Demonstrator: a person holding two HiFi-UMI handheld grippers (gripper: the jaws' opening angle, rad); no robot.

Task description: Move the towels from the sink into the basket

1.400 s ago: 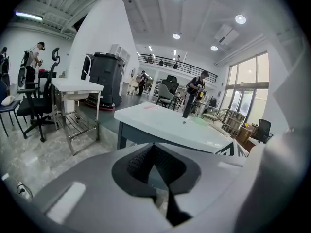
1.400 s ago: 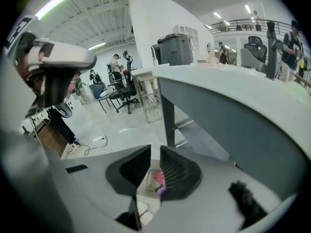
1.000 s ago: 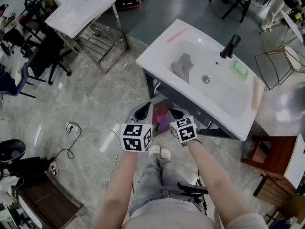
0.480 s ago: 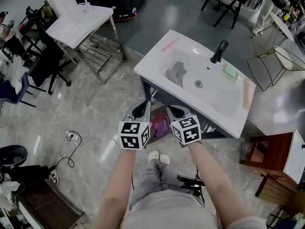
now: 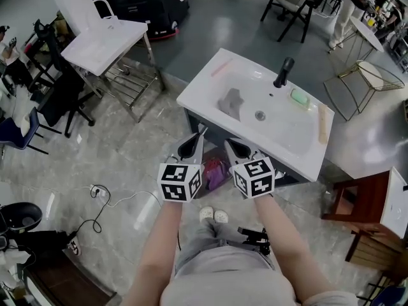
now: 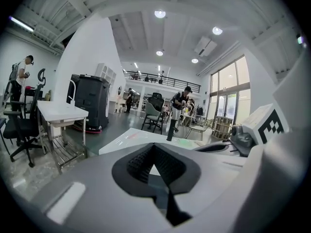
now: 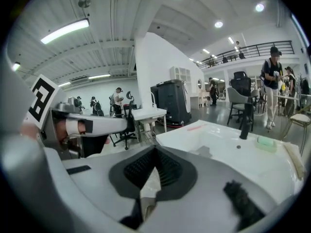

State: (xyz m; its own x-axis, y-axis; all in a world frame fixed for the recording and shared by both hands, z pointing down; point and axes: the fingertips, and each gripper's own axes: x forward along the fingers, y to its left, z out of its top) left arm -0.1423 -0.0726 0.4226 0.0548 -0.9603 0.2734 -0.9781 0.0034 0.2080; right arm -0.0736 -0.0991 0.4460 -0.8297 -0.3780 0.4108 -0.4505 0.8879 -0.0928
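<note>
Black-lined jaws first: on the left gripper [image 6: 154, 152] they're pressed together with nothing between them, and the right gripper [image 7: 155, 154] is the same, closed up and empty. Both are held side by side out in front of me, marker cubes facing up, noses pointing at the sink [image 5: 203, 81] from just short of its near edge.

The task thing: one grey towel [image 5: 231, 102] lies crumpled in the left part of the basin, well apart from both grippers. Further along there's a black tap [image 5: 283, 72] at the back rim, with a green bar [image 5: 299, 96] just beside it.

Under the sink, something pink [image 5: 215, 169] shows between the two grippers in the head view — can't tell if that's the basket. A second sink [image 5: 105, 40] stands off to the left.
</note>
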